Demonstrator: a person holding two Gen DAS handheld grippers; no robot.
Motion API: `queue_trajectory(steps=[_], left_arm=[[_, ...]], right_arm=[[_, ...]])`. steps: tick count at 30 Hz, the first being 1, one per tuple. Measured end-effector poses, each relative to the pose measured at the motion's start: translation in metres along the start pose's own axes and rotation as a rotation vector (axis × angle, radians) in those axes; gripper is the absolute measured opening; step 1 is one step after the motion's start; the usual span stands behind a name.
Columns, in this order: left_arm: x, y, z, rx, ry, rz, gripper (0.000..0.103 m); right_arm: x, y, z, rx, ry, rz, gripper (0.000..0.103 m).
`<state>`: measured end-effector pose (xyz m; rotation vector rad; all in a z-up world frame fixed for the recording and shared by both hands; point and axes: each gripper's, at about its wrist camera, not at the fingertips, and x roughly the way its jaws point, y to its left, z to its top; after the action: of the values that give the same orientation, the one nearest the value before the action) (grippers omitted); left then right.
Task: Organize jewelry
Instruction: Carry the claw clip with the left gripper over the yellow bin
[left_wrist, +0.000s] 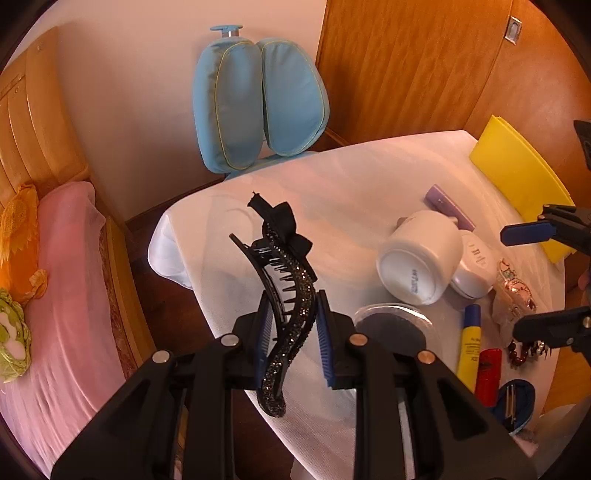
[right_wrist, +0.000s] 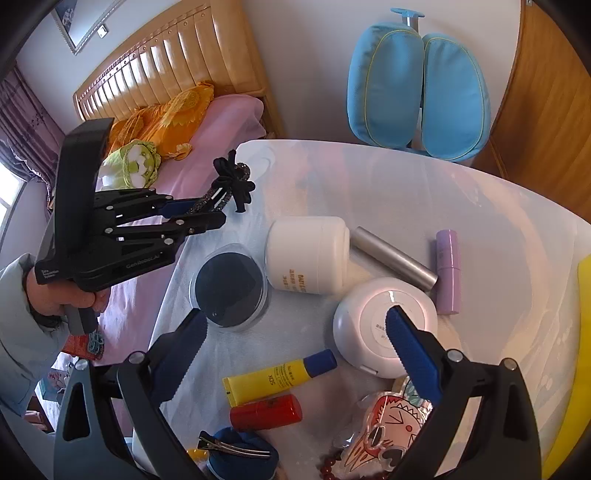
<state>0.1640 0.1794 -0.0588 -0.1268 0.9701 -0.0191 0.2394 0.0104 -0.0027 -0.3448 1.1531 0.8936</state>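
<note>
my left tool (left_wrist: 291, 332) grips one rhinestone hair clip (left_wrist: 286, 295) at frame centre, lifted clear of the surface (left_wrist: 351, 177). my right tool (right_wrist: 299, 354) hangs open and empty, lower frame. step in hand: carry. next, i judge, a place to set it down, possibly the yellow box (left_wrist: 517, 177) at upper right. count: one white jar (right_wrist: 306, 254), one red bead bracelet (right_wrist: 328, 467).

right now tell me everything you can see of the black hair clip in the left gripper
The hair clip is a long, curved black banana clip, apparently plastic, with a strip of dark sparkly stones, inner comb teeth and a black fabric bow near its far end. It stands partly open, lifted off the white tablecloth, pinched across its middle by the left gripper. Nothing else touches it.
</note>
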Motion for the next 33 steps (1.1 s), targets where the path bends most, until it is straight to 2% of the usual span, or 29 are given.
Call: queue_trajectory(steps=[7,12,15,21,25,28,33], left_arm=[[-0.036,-0.026,0.000,0.038,-0.053,-0.050,0.024],[-0.052,-0.057,-0.003,0.097,-0.075,-0.084,0.024],[-0.059,-0.082,-0.002,0.111,-0.078,-0.079,0.024],[-0.073,-0.154,0.004,0.131,-0.096,-0.040,0.024],[-0.074,-0.217,0.013,0.096,-0.096,-0.009,0.024],[-0.074,-0.274,0.024,0.112,-0.116,-0.049,0.024],[-0.063,-0.363,0.051,0.200,-0.109,-0.092,0.024]], right_arm=[[-0.016,-0.002,-0.011,0.010,-0.029,-0.023,0.098],[-0.033,-0.010,-0.028,0.025,-0.049,-0.049,0.098],[-0.049,-0.020,-0.042,0.028,-0.069,-0.039,0.098],[-0.100,-0.064,-0.075,0.002,-0.169,0.000,0.098],[-0.149,-0.110,-0.107,-0.020,-0.235,0.032,0.098],[-0.188,-0.150,-0.130,-0.020,-0.301,0.051,0.098],[-0.232,-0.214,-0.164,0.016,-0.319,0.001,0.098]])
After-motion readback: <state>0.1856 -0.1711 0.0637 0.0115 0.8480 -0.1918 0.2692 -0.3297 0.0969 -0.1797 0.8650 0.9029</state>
